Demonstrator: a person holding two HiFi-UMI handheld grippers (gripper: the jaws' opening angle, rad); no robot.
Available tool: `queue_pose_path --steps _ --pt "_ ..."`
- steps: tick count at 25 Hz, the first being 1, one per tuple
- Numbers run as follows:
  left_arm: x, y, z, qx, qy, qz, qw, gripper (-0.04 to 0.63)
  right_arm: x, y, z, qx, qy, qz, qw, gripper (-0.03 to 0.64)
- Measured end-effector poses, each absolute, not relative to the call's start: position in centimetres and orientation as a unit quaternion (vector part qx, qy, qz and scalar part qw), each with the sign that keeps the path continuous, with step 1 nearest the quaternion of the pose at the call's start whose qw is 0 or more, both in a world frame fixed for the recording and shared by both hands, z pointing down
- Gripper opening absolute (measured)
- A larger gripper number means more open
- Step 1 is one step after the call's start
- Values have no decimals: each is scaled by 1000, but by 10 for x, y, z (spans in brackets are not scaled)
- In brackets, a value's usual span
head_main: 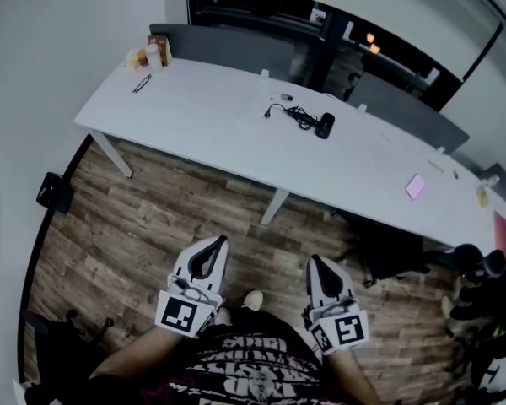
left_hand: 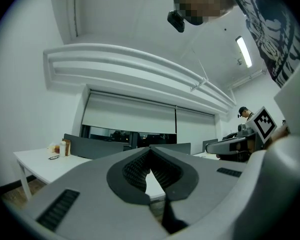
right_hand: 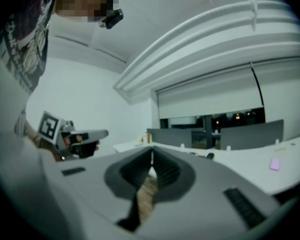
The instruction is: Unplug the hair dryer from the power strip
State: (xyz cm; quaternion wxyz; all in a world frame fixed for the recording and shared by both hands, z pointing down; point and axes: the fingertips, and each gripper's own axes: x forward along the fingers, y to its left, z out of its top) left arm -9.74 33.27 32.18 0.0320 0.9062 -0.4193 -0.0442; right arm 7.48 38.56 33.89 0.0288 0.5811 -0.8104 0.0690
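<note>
The black hair dryer [head_main: 325, 125] lies on the long white table [head_main: 194, 116], far ahead of me. Its black cord [head_main: 297, 116] is bunched to its left and ends near a small plug. I cannot make out the power strip against the white top. Both grippers hang low over the wooden floor, well short of the table. My left gripper [head_main: 220, 241] [left_hand: 150, 149] has its jaws together with nothing in them. My right gripper [head_main: 314, 261] [right_hand: 151, 149] is likewise shut and empty. In the right gripper view the dryer [right_hand: 210, 155] is a small dark shape.
Bottles and a box [head_main: 152, 55] stand at the table's far left corner, with a pen-like thing [head_main: 142, 83] nearby. A pink note [head_main: 415, 186] lies to the right. Grey dividers [head_main: 228, 45] line the back edge. Dark bags [head_main: 481, 264] sit on the floor at right.
</note>
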Motion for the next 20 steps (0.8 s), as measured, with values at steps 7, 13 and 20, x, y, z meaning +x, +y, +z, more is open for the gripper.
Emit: queue_pose_path --steps 7,13,20 --pt "-69 293 299 899 -433 -60 7 26 113 334 320 575 -817 42 3 32" --pt "-63 275 297 885 -461 -69 -9 26 130 312 320 556 -830 36 2 32" --pt "-50 267 298 884 -464 -56 -16 26 144 300 325 552 -832 48 -3 32"
